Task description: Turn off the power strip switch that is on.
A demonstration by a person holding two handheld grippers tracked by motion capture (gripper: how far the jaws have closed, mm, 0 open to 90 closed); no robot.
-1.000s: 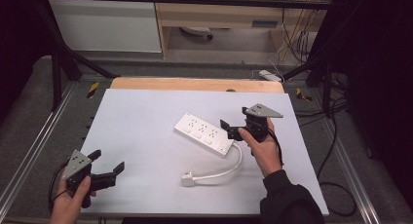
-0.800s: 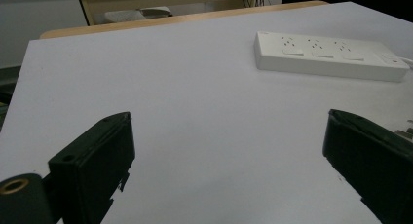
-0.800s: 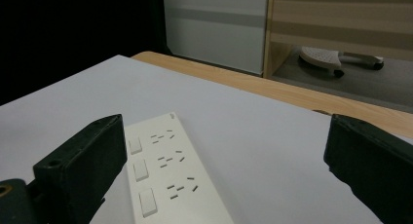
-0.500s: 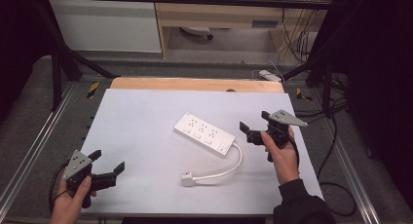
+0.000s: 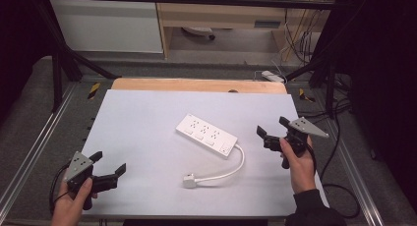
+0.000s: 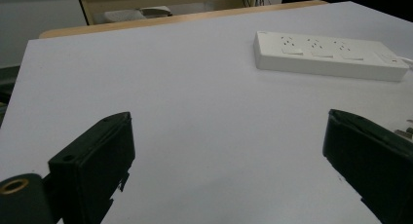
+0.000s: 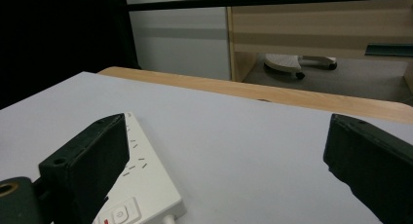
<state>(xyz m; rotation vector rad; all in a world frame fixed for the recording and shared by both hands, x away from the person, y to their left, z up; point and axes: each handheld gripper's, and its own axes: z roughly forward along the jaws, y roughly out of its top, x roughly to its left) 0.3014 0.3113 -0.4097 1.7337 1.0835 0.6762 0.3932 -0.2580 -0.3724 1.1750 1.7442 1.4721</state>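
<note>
A white power strip [image 5: 206, 135] lies at an angle near the middle of the white table, also seen in the left gripper view [image 6: 331, 56] and the right gripper view [image 7: 139, 197]. Its white cable [image 5: 231, 169] curls to a plug [image 5: 189, 181] lying loose on the table. My right gripper [image 5: 272, 129] hovers open to the right of the strip, nothing between its jaws. My left gripper [image 5: 108, 163] rests open near the front left corner, far from the strip.
The white table top [image 5: 147, 118] has a wooden strip [image 5: 196, 85] along its far edge. Metal frame rails run down both sides. A shelf unit and cables stand on the floor beyond the table.
My right gripper has moved away from the power strip's switch end toward the right edge of the table. The left gripper has barely moved.
</note>
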